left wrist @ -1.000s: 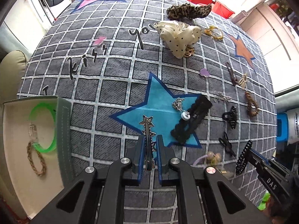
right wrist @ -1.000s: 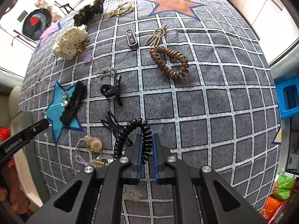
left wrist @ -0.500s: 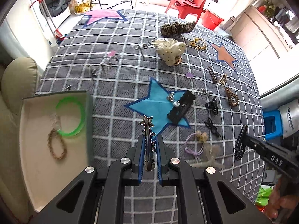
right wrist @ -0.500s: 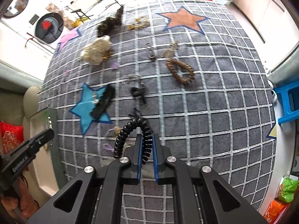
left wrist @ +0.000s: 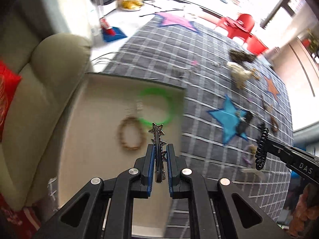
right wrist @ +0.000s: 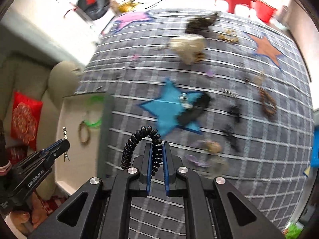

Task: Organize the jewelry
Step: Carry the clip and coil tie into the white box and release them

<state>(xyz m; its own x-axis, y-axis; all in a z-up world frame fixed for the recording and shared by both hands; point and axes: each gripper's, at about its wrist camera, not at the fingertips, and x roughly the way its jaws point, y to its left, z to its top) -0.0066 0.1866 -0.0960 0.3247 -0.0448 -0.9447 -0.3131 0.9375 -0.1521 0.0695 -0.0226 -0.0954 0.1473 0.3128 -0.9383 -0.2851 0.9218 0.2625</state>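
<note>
My left gripper (left wrist: 159, 149) is shut on a silver star hair clip (left wrist: 158, 139) and hangs over the open beige box (left wrist: 95, 139). Inside the box lie a green bangle (left wrist: 169, 107) and a braided brown bracelet (left wrist: 129, 135). My right gripper (right wrist: 157, 149) is shut on a black spiral hair tie (right wrist: 139, 139), above the grey checked cloth (right wrist: 239, 159) just right of the box (right wrist: 71, 131). In the left wrist view the right gripper (left wrist: 265, 149) shows with the spiral tie (left wrist: 262, 147) at the right. In the right wrist view the left gripper (right wrist: 63, 145) carries the clip (right wrist: 64, 139) at the left.
Blurred on the cloth lie a black lace band (right wrist: 195, 109) on a blue star (right wrist: 167, 107), a cream scrunchie (right wrist: 189, 45), a leopard scrunchie (right wrist: 201, 22), a brown coil tie (right wrist: 267, 103), black claw clips (right wrist: 233, 123) and a lilac tie (right wrist: 201, 155). A beige sofa (left wrist: 39, 99) stands left of the box.
Both grippers have swung left and risen, each keeping its load. The left one went from above the blue star to over the box; the right one now nears the box's edge.
</note>
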